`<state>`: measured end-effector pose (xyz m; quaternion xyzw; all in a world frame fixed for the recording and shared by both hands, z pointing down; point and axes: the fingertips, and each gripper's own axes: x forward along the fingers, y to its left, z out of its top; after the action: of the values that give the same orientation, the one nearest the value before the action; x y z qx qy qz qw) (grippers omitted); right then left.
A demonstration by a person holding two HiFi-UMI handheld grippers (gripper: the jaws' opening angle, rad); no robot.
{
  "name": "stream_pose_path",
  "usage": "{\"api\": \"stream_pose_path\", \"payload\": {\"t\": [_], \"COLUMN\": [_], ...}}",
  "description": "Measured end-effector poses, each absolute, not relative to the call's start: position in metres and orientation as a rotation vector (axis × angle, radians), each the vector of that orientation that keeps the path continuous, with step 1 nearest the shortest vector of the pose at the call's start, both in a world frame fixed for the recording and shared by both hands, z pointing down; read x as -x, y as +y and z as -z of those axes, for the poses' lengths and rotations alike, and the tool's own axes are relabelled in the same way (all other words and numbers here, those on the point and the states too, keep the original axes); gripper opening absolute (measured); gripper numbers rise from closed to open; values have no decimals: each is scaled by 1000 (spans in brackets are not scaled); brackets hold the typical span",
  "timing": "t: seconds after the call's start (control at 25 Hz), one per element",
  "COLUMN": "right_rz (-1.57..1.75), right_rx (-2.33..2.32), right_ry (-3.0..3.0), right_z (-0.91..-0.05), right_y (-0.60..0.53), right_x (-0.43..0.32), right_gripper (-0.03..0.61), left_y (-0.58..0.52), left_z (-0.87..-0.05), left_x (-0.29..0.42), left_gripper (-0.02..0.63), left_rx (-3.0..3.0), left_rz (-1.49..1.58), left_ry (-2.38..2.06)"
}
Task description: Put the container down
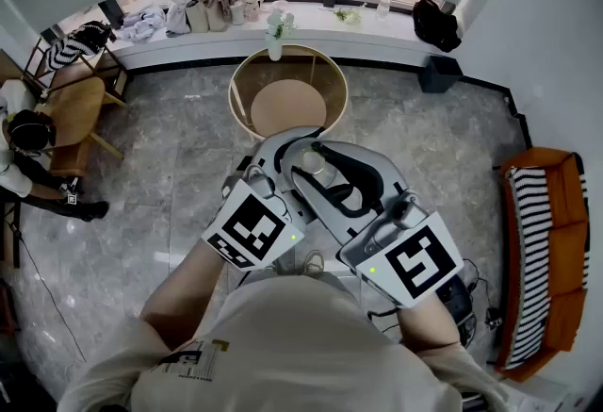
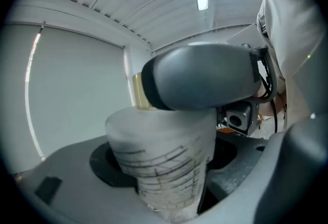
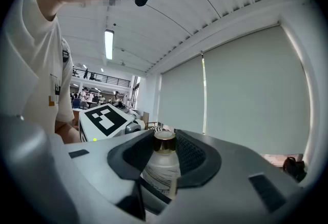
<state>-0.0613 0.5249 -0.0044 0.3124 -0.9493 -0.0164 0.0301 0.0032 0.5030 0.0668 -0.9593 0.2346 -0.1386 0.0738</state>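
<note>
**Container (image 3: pixel 162 169) clamped in the right gripper (image 3: pixel 164 159), left gripper (image 2: pixel 169 187) wide around it**

The frosted container stands upright, gold cap on top, between the right gripper's dark pads, which press on its sides; the left gripper's fingers are spread wide round its line-marked body, with a dark gap showing on one side; in the head view both grippers meet over the near rim of the round table (image 1: pixel 237 94), the container between them.

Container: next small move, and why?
Probably ease the right gripper forward and down toward the table: its jaws clamp the container by the neck, and in the head view it hangs in the air just short of the table's near edge.
</note>
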Motion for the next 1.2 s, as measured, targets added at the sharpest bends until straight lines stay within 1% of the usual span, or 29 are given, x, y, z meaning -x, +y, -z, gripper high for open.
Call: {"api": "stream_pose_path", "payload": {"t": [0.2,0.48,1.2], "right_rz": [108,63,38], "right_rx": [-959,-985,-925], "right_ry": [-2911,-2907,-2927], "right_z": [3,5,-11], "right_y": [524,525,517], "right_x": [53,51,-4], "right_gripper": [129,129,129], "left_y": [504,504,495], "left_z": [-68,-65,-82], "left_x": [-12,-15,-69], "left_gripper": [362,362,362], "left_rx": [2886,2887,2884], "left_rz": [408,398,419], "left_ry": [690,680,721]}}
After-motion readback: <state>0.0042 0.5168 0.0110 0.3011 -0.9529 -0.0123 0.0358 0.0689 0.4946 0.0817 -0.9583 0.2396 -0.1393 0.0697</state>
